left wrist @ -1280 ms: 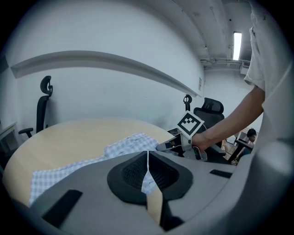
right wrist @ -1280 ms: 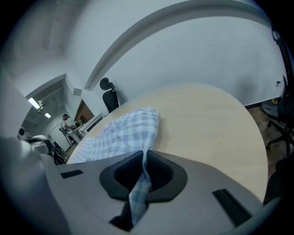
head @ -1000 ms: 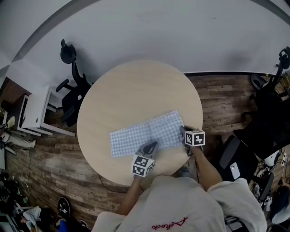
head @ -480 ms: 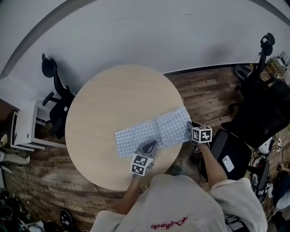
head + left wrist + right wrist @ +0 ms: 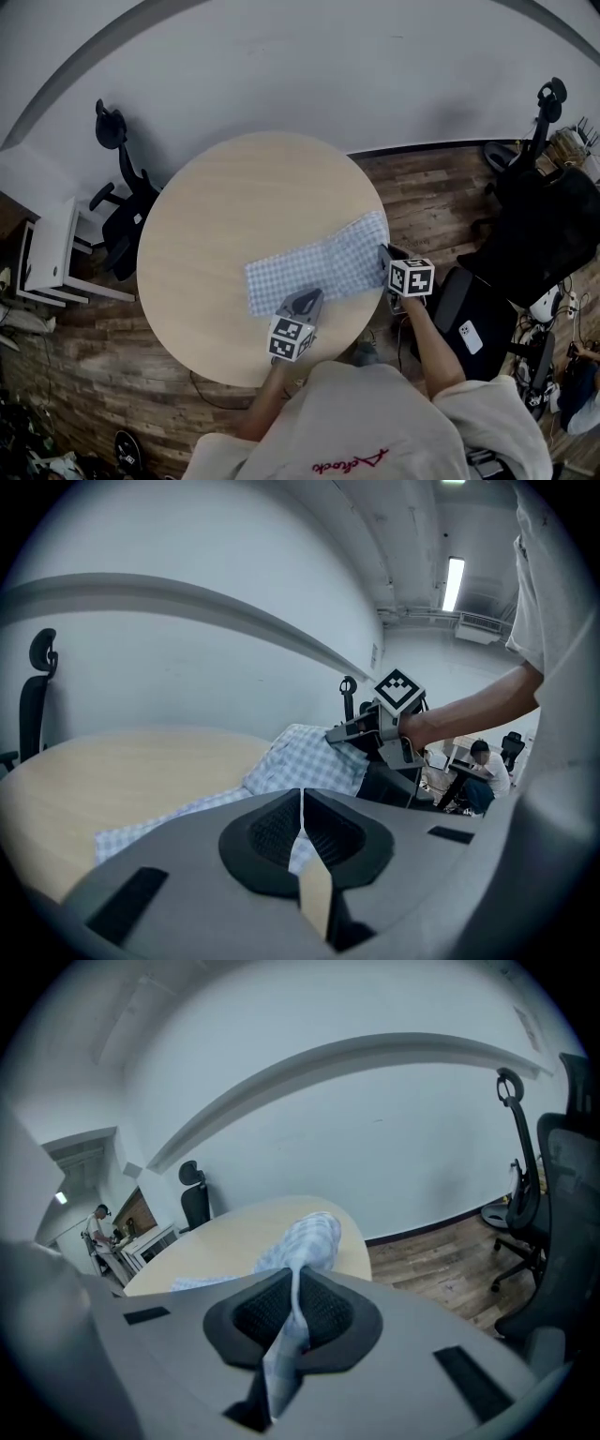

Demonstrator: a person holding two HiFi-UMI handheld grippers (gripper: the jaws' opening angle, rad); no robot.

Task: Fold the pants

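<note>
Pants (image 5: 314, 267): right gripper (image 5: 385, 257) lifted its pinched end since a second ago; left gripper (image 5: 307, 299) clamped near edge, so fold was starting.

Pants (image 5: 323, 264): thin woven cloth, fine blue-and-white check, soft, matt, creased where gathered; table (image 5: 225, 206): pale wood-look top, smooth, matt, faint grain; floor (image 5: 441, 192): dark wood planks, visible grain, low sheen; left gripper (image 5: 302, 794) and right gripper (image 5: 296, 1279): grey plastic shells, smooth, matt; pads (image 5: 261, 1312): black, finely ribbed, rubber-like; marker cube (image 5: 411, 277): matt white faces, black printed squares; wall (image 5: 309, 66): pale, smooth, matt.
</note>
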